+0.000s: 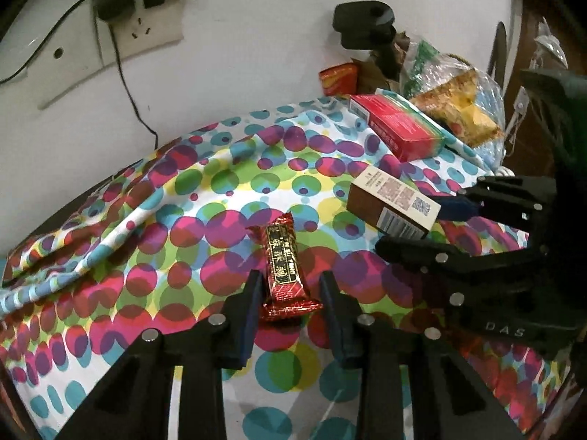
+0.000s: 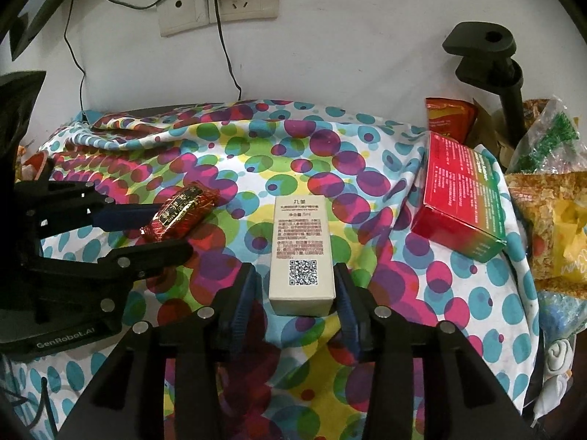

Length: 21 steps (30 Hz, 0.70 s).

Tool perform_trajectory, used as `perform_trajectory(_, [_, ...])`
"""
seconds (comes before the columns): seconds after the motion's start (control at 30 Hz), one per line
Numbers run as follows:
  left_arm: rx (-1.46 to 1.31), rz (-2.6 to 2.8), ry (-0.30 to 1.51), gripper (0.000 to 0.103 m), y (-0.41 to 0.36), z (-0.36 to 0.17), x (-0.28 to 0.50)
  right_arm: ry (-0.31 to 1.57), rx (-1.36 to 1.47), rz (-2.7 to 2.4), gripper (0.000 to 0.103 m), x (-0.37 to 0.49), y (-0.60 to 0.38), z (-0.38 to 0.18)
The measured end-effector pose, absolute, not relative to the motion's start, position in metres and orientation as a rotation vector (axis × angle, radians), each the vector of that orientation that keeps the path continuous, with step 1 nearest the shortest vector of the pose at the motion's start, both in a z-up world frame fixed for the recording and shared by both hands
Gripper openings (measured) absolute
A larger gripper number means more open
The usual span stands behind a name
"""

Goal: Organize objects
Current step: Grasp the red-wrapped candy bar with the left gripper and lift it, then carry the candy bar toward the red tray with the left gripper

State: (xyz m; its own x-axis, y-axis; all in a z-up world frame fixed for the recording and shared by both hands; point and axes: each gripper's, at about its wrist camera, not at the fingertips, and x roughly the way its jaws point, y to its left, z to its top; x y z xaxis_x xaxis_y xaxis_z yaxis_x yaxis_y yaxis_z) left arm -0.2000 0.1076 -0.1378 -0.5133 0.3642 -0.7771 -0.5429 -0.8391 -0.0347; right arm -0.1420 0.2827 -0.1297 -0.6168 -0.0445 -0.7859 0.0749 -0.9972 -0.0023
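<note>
Red box (image 2: 458, 198) beside snack bags (image 2: 546, 220) – spotted cloth (image 2: 183, 154) beneath

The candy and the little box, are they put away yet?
Not yet. The red candy bar lies on the dotted cloth between the open left gripper. The beige box sits between the open right gripper. Neither is lifted. The red-green box waits nearby.
</note>
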Motion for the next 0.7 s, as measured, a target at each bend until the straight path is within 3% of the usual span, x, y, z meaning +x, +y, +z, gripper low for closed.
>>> perform_trajectory(0.2, [-1.132,2.415,0.270,0.031,0.106,-0.136,-0.193,0.056,1.345,-2.771,0.039,-0.142,0.283,-0.129])
perform_trajectory(0.47, [-1.166,2.422,0.102,0.030,0.085,-0.135,-0.181,0.055,1.345,-2.771,0.039,-0.143,0.283,-0.129])
perform_trajectory(0.7, [-1.169,2.435,0.097,0.030,0.071,-0.128,-0.165,0.055,1.345,-2.771,0.039,-0.143,0.284,-0.129])
